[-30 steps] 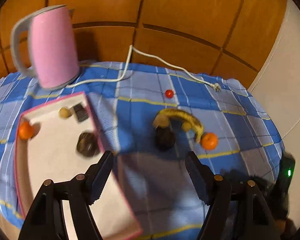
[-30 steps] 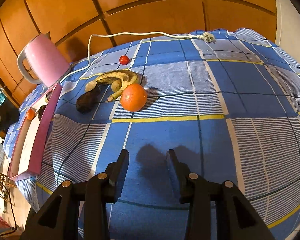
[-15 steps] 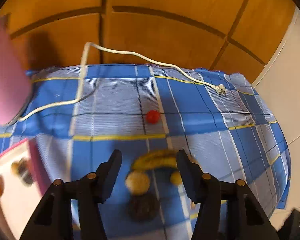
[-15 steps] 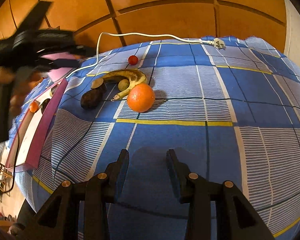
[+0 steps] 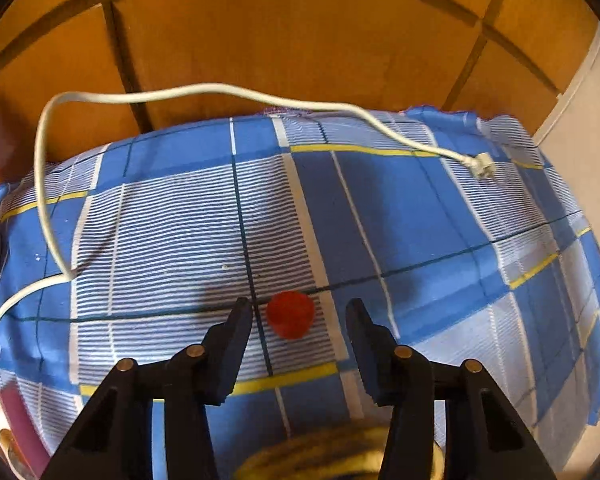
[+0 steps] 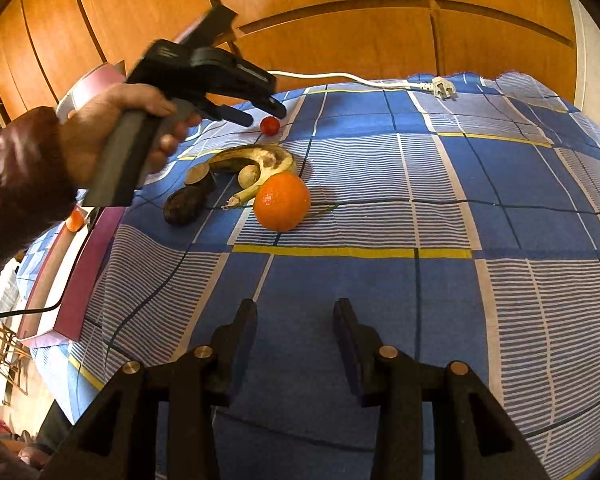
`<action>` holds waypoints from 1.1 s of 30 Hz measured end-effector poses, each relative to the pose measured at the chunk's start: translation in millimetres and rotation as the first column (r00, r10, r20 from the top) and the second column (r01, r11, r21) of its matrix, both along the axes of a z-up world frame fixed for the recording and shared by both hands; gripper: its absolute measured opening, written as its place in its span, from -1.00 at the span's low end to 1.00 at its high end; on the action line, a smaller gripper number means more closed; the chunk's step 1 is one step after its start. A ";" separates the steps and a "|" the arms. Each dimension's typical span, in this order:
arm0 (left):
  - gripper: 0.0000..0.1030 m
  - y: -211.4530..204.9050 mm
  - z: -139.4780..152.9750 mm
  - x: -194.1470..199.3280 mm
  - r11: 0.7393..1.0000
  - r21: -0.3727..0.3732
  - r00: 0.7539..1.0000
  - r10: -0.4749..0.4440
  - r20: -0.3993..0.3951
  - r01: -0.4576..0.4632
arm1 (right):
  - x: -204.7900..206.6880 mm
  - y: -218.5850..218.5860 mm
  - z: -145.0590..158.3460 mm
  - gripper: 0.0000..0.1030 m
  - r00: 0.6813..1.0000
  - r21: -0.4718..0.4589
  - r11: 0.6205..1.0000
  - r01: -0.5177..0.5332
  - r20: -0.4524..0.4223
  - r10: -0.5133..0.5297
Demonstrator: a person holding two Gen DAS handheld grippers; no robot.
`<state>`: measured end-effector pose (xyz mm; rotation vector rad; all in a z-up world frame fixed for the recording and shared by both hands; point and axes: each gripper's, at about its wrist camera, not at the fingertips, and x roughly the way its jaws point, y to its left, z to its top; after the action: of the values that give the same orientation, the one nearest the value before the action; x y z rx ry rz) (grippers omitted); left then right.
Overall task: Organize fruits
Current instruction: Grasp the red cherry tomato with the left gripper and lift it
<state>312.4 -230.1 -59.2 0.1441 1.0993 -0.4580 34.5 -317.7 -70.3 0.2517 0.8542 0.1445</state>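
While several pieces already sit in the pink-rimmed tray [image 6: 76,280] (a small orange fruit [image 6: 75,220] shows at its far end; the rest are hidden), the task looks only partly done. Five items remain loose on the blue checked cloth [image 6: 500,240]: the cherry tomato [image 5: 290,314], a bruised banana [image 6: 260,164], a large orange [image 6: 282,201], a dark avocado-like fruit [image 6: 185,206] and two small brown pieces, kind unclear.

Landmark: the banana. Tomato lies just beyond it, toward the wall and the white power cord [image 5: 204,92]. Orange touches its near, stem end. Dark fruit is beside it on the tray side. Tray stands well apart, at the cloth's edge.

Left gripper [image 5: 296,312]: angled steeply down over the tomato, jaws closing, tomato between the fingertips, nearer the left finger. Gaps show on both sides; pads not pressing yet. Judged: grasp in progress, tomato next for the tray.

Right gripper [image 6: 295,312]: jaws narrowly parted, empty, hovering over bare cloth on the near side of the orange, well apart from the tomato.
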 end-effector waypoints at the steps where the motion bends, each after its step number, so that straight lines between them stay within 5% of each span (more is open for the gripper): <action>1: -0.43 -2.5 -5.1 2.6 1.000 0.014 1.000 -0.005 -0.011 0.005 | 0.1 -0.1 0.1 -0.21 1.000 0.002 1.000 0.000 0.000 0.000; 13: -0.51 33.0 18.7 -27.9 0.997 -0.071 0.998 0.044 0.042 -0.041 | -0.5 1.3 -0.7 -0.21 1.000 -0.003 1.000 0.007 0.003 -0.007; 22: -0.51 83.5 55.2 -109.6 0.991 -0.120 0.989 0.068 0.129 -0.052 | 1.0 1.9 0.1 -0.21 1.000 -0.001 1.000 0.027 -0.015 -0.027; 33: -0.51 139.7 49.8 -207.3 0.981 -0.176 0.987 0.104 0.124 -0.081 | 4.2 6.2 1.3 -0.21 0.999 -0.036 0.999 0.038 -0.035 -0.039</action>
<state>105.2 -90.4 -9.4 -0.0268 0.9275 -0.4504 38.7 -311.6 -69.0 0.2383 0.8863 0.0893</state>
